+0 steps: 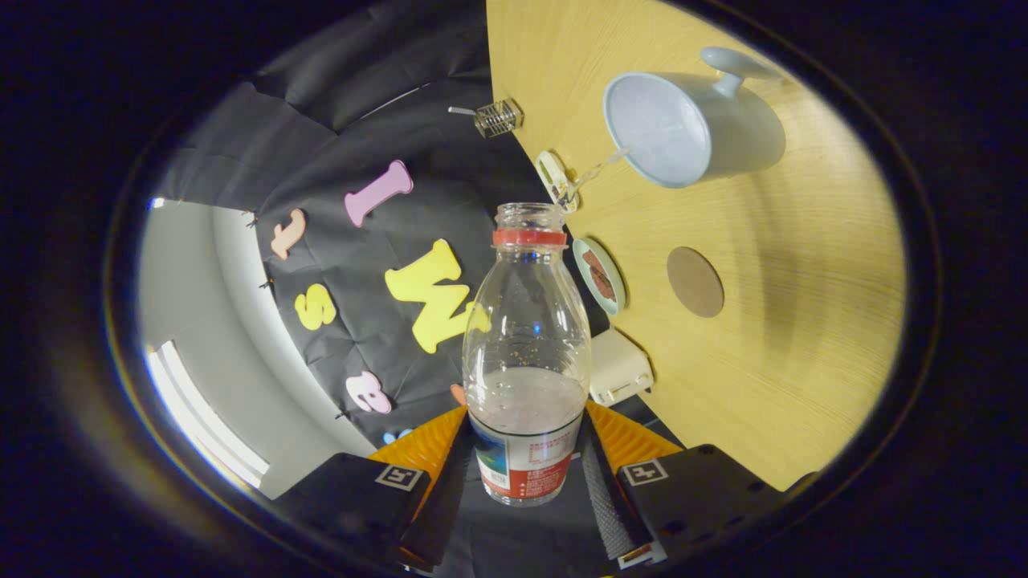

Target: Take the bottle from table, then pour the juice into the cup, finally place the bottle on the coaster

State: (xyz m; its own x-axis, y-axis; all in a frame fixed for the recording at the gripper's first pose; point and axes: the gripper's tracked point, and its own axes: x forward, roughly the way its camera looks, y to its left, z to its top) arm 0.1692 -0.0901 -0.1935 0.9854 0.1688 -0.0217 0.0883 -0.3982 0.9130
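Note:
My gripper [526,466] is shut on a clear plastic bottle [526,345], both fingers pressing on its labelled lower part. The bottle has a red neck ring, no cap, and pale juice filling its lower part. The whole view is rolled to one side, so the wooden table [803,321] stands tilted beyond the bottle. A pale blue cup [683,128] with a handle sits on the table well beyond the bottle's mouth, its opening facing me. A round brown coaster [695,281] lies on the table between the cup and the fingers, off to the side of the bottle.
A small round dish [601,275] with something brown in it sits at the table's edge beside the bottle's neck. A cream boxy object [618,368] and a small white clip-like item [554,178] also lie along that edge. A wire cage-like thing [498,118] stands further off.

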